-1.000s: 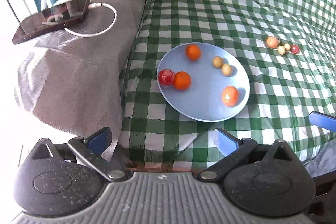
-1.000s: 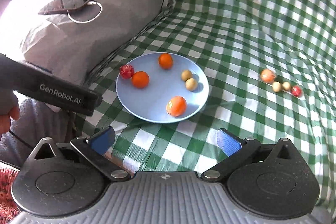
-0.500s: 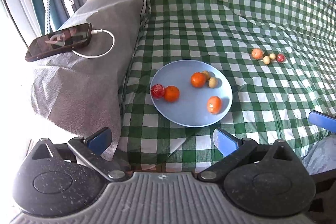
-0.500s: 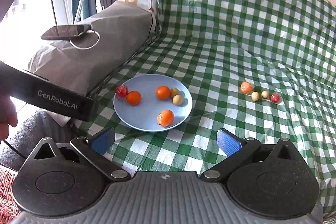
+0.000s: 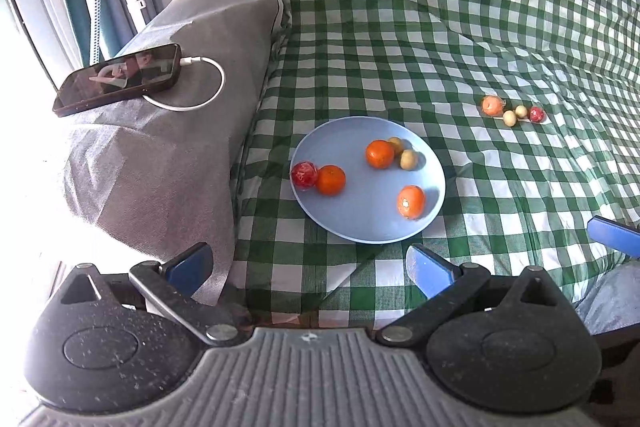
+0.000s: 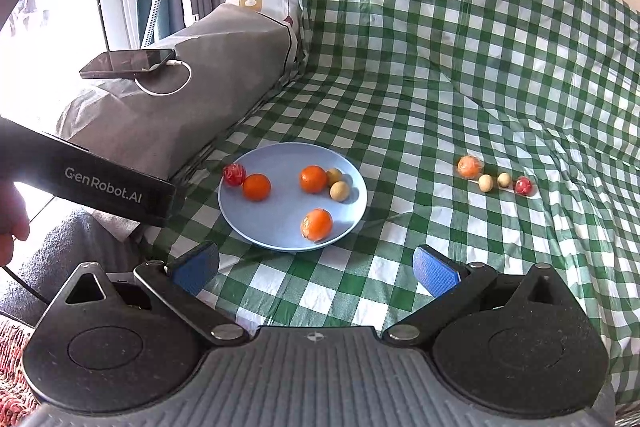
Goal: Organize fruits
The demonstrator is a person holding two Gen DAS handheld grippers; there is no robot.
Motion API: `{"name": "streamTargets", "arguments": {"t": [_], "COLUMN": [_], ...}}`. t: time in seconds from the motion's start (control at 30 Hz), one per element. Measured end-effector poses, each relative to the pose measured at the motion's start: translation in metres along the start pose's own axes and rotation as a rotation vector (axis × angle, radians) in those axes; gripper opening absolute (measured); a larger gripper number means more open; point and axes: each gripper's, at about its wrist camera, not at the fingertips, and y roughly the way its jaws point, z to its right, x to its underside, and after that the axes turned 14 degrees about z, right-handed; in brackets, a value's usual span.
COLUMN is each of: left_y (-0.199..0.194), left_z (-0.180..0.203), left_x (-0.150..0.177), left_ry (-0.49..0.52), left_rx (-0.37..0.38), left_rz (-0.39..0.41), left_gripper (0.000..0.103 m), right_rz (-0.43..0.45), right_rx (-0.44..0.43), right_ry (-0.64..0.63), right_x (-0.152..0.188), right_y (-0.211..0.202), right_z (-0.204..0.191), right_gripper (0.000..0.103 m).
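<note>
A light blue plate lies on the green checked cloth. It holds three oranges, a red fruit at its left rim and two small beige fruits. Farther right on the cloth lie a wrapped orange fruit, two beige balls and a small red fruit. My left gripper is open and empty, short of the plate. My right gripper is open and empty, also short of the plate.
A grey covered bulk stands left of the plate with a phone and white cable on top. The left gripper's black body crosses the left of the right wrist view. A window is at the far left.
Both grippers have pulled back and up from the plate, so the plate looks smaller. One orange has rolled next to the two beige fruits on the plate.
</note>
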Motion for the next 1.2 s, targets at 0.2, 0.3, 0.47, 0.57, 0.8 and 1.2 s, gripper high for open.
{"name": "streamTargets", "arguments": {"t": [0.2,0.3,0.47,0.57,0.8,1.2], "left_y": [0.003,0.005,0.008,0.009,0.016,0.035], "left_z": [0.0,-0.001,-0.001,0.0,0.002,0.012], "left_x": [0.0,0.0,0.0,-0.001,-0.003,-0.009], "left_ry": [0.002,0.0,0.001,0.003,0.009,0.029], "left_rx": [0.002,0.0,-0.005,-0.005,-0.007,-0.011], "left_rz": [-0.007,-0.012,-0.018,-0.021,-0.036,-0.076], "left_gripper": [0.103,0.103,0.103,0.103,0.103,0.103], "right_rz": [-0.013,-0.021,-0.028,-0.034,-0.047,-0.068], "right_rx": [-0.006,-0.008,-0.011,-0.013,-0.013,0.0], "right_ry": [0.0,0.002,0.004,0.007,0.021,0.074], "right_x": [0.002,0.003,0.004,0.005,0.007,0.011], "right_y": [0.004,0.006,0.009,0.012,0.017,0.034], "right_z": [0.003,0.004,0.006,0.007,0.012,0.03], "right_gripper": [0.102,0.102,0.102,0.102,0.102,0.102]}}
